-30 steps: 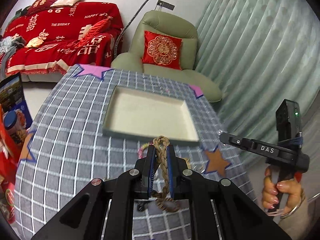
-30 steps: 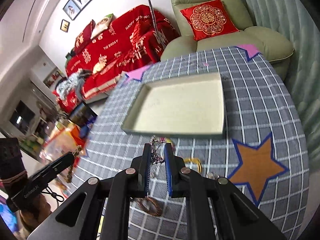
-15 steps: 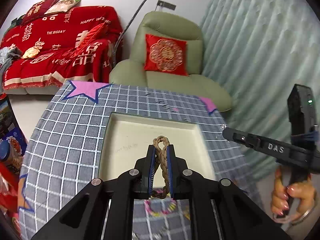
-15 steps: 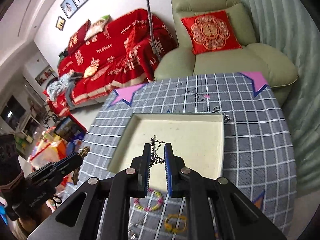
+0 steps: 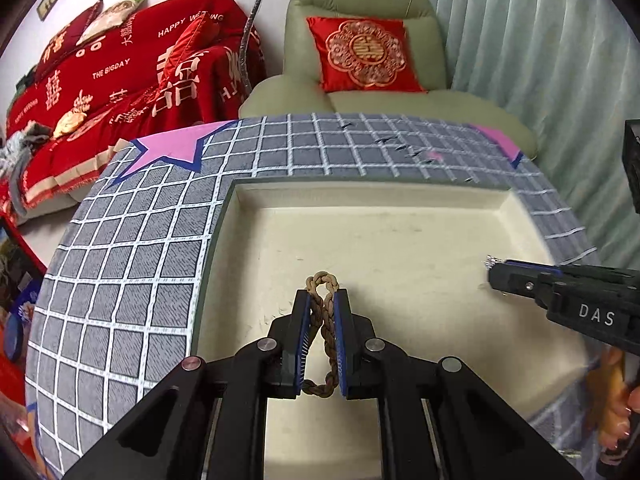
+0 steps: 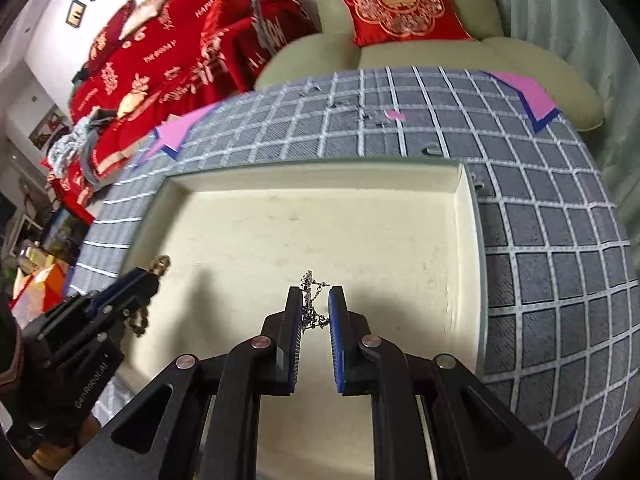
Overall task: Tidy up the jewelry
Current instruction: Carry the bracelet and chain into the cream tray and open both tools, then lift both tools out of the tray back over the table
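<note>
1. My left gripper (image 5: 322,306) has its jaws closed on a braided bracelet (image 5: 323,312), a brown cord loop pinched between the blue pads (image 5: 304,332).
2. The bracelet's top loop sticks out past the fingertips; its lower loop hangs between the jaws.
3. The left gripper is over the tray (image 5: 360,190), above the near half of the cream floor. I cannot tell whether the bracelet touches the floor.
4. My right gripper (image 6: 316,300) has its jaws nearly closed on a silver chain (image 6: 310,308), a thin tangled piece with a small gap to the right pad (image 6: 335,332).
5. The chain's tip pokes up past the fingertips; the rest bunches between the pads.
6. The right gripper is also over the tray, toward the middle of its floor.
7. In the left view, the right gripper (image 5: 494,272) comes in from the right edge with a glint of chain at its tip.
8. In the right view, the left gripper (image 6: 154,276) comes in from the lower left with the bracelet dangling from it.
9. The tray sits on the counter (image 5: 120,248), which wears a grey checked cloth with pink stars (image 5: 172,148).
10. Behind the counter are a green armchair (image 5: 360,0) with a red cushion (image 5: 362,54), and a sofa (image 5: 120,64) under a red throw.
</note>
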Action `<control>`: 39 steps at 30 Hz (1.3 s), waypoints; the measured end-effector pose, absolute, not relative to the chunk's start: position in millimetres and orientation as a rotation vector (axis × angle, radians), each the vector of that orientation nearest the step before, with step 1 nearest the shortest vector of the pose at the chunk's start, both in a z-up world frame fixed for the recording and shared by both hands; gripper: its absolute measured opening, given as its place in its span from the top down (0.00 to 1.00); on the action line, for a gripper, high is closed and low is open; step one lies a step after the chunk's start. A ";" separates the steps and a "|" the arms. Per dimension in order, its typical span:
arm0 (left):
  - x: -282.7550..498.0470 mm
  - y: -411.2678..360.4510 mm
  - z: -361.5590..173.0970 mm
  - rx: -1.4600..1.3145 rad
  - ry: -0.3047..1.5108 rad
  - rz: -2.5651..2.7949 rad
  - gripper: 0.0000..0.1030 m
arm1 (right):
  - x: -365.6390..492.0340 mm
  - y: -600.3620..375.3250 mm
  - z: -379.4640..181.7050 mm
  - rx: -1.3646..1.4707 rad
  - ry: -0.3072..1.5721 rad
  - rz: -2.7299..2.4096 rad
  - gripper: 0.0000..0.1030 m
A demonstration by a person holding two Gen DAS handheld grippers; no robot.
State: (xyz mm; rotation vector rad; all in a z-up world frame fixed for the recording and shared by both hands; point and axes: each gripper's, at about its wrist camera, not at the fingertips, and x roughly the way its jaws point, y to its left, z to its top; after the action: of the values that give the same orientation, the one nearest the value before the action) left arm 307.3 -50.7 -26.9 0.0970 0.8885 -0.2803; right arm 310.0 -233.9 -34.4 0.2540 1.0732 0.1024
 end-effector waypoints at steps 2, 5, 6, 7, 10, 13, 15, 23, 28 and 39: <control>310.8 -52.6 -32.2 0.110 0.891 -0.273 0.79 | 311.3 -233.6 -45.0 0.252 1.090 0.093 0.86; 312.0 -55.2 -39.0 0.131 0.899 -0.260 0.79 | 311.2 -231.0 -48.2 0.217 1.076 0.082 0.85; 312.8 -56.0 -41.7 0.142 0.903 -0.251 0.79 | 311.7 -228.7 -48.1 0.197 1.073 0.079 0.85; 313.7 -56.1 -44.3 0.152 0.909 -0.241 0.79 | 311.9 -227.5 -48.5 0.188 1.073 0.079 0.84; 311.9 -55.5 -49.4 0.164 0.910 -0.212 0.71 | 310.7 -228.1 -48.2 0.205 1.066 0.091 0.68; 309.3 -53.5 -46.0 0.163 0.895 -0.195 0.20 | 308.8 -229.8 -46.6 0.211 1.058 0.073 0.38; 305.4 -52.5 -39.9 0.164 0.855 -0.183 0.19 | 307.6 -231.2 -44.4 0.238 1.049 0.080 0.38; 297.3 -47.1 -23.6 0.125 0.845 -0.190 0.12 | 291.0 -255.6 -13.9 0.370 0.975 0.096 0.29; 275.0 -34.5 1.1 0.115 0.765 -0.191 0.00 | 272.8 -257.6 6.8 0.396 0.927 0.118 0.17; 187.8 6.4 25.8 0.049 0.728 -0.208 0.00 | 198.5 -256.8 44.4 0.439 0.779 0.183 0.00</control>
State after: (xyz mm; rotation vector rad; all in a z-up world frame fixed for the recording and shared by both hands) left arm 187.8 6.4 25.8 0.0492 0.7280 -0.2075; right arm 198.5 -256.8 44.4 0.4386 0.7787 0.1830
